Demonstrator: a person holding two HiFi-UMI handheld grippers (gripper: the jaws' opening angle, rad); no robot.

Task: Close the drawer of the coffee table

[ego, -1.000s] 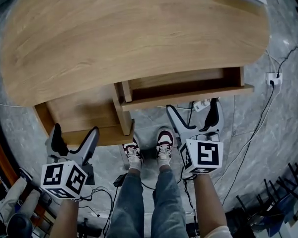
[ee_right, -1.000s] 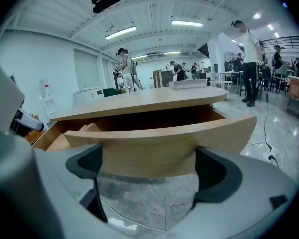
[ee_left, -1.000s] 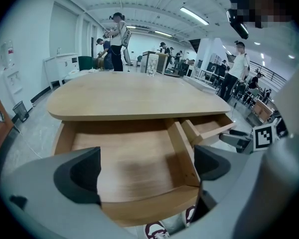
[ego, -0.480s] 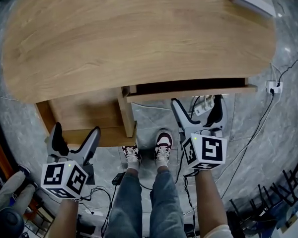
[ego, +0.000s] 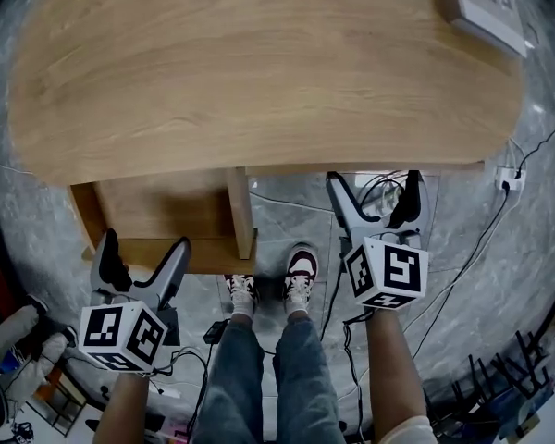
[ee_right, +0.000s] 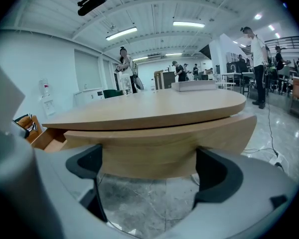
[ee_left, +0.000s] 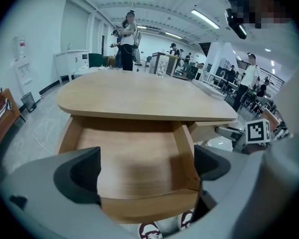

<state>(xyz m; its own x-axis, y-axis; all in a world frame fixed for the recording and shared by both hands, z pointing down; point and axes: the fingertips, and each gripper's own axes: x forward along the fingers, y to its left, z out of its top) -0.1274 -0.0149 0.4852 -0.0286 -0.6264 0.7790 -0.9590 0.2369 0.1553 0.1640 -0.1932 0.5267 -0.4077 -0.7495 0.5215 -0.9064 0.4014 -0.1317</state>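
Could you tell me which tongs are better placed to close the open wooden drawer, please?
Left. The left tongs are open, directly facing the front edge of the open light-wood drawer. The right tongs face the other, already shut drawer front, off to the side.

A rounded light-wood bench (ego: 259,72) fills the upper view. Under its near edge, on the left, a wooden drawer (ego: 162,213) stands pulled out, and the left claw (ego: 143,246) is spread just before its front. The right claw (ego: 376,185), also spread, meets the bench's edge above the grey stone floor (ego: 287,215).
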